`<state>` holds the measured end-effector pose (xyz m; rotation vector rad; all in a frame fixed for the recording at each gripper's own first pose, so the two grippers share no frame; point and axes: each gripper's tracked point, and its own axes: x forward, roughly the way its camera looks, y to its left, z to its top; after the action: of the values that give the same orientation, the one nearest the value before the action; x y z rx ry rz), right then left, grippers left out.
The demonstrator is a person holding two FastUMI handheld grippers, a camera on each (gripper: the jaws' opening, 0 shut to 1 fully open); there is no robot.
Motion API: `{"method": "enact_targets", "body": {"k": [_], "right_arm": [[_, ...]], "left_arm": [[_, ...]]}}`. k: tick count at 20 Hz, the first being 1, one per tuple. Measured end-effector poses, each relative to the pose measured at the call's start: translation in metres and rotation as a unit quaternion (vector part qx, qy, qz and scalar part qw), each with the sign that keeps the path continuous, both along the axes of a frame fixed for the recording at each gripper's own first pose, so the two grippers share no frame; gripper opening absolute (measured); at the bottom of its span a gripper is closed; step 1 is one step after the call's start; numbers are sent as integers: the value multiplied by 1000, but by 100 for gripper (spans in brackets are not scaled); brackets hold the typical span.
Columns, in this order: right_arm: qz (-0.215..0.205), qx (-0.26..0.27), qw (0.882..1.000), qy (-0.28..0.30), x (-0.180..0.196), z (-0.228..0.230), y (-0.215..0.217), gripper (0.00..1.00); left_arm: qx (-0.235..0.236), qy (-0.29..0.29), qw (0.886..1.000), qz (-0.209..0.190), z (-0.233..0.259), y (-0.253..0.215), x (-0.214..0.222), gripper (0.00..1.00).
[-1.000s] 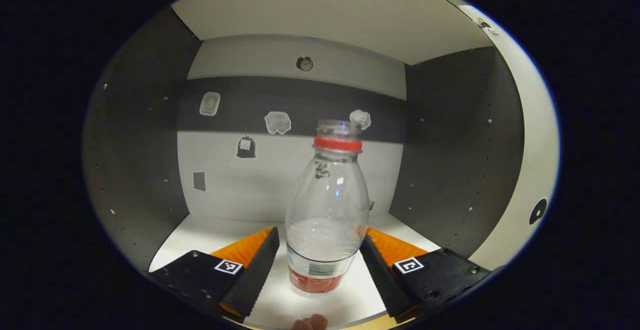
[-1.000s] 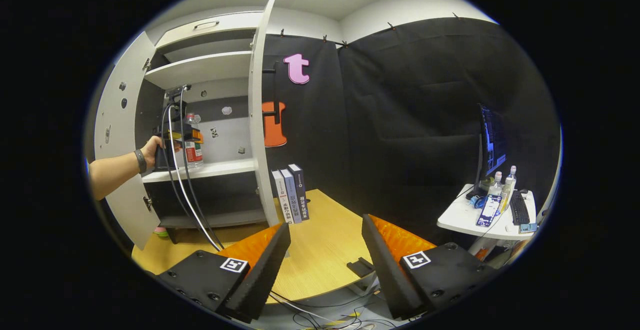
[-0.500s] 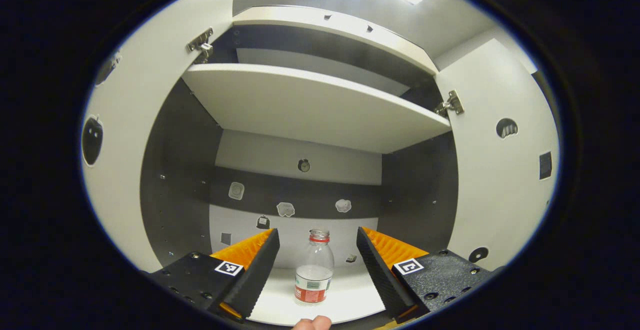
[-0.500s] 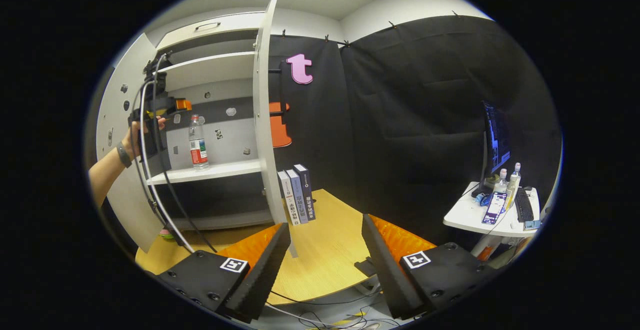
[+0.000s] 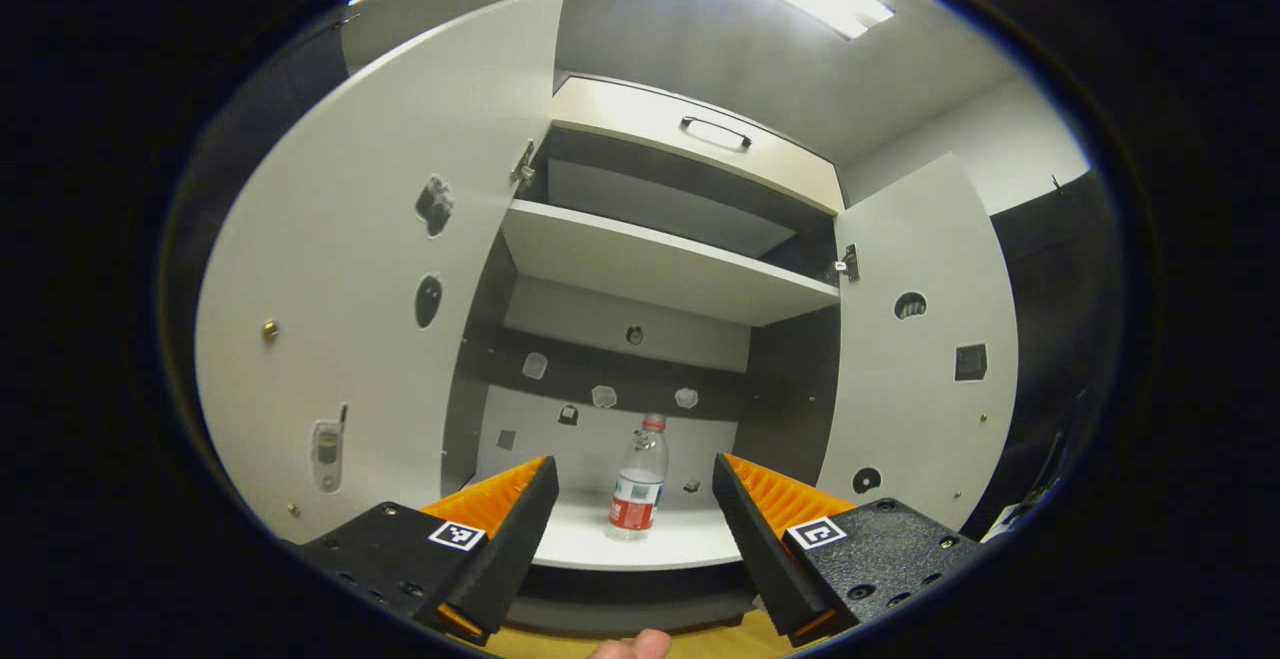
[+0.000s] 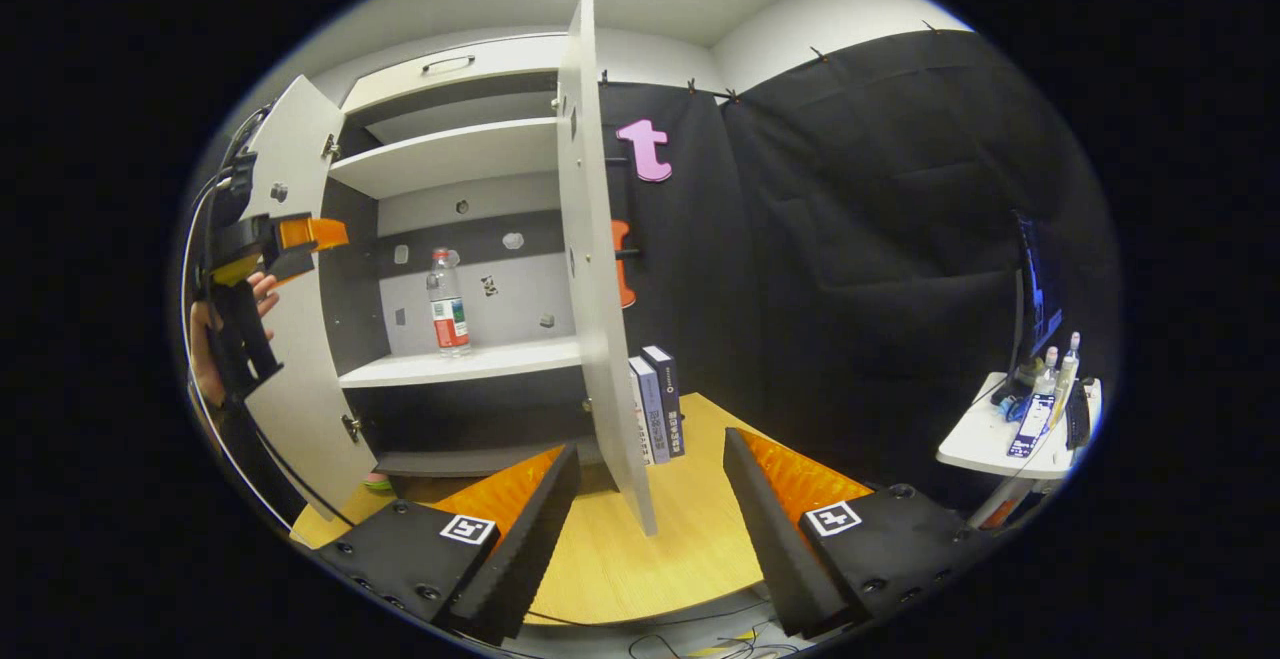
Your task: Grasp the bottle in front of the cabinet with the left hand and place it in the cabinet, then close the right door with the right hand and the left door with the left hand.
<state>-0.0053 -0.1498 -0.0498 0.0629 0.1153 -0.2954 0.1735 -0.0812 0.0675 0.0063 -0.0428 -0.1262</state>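
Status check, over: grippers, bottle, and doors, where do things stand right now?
Left gripper open, empty, outside cabinet. Right gripper open, near right door. Bottle upright on shelf. Both doors open; left door unobstructed.

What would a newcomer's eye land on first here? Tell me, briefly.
First, the open cabinet with both doors swung wide, and the lone bottle standing upright on its lower shelf. Next, the left gripper held in a hand beside the left door, open and empty. The right door stands edge-on before the right gripper.
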Motion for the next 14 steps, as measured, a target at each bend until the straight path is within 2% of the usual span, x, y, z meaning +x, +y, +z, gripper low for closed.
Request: {"method": "enact_targets", "body": {"k": [5,11,14], "right_arm": [[27,-20,999,-14,13,14,16,97],[56,-7,998,6,16,-10,44,97],[68,-11,997,33,8,-31,56,96]], "left_arm": [[-20,50,999,-1,-55,27,-62,95],[-39,54,997,43,-95,68,-112,95],[-21,48,996,71,-108,84,-135,95]]}}
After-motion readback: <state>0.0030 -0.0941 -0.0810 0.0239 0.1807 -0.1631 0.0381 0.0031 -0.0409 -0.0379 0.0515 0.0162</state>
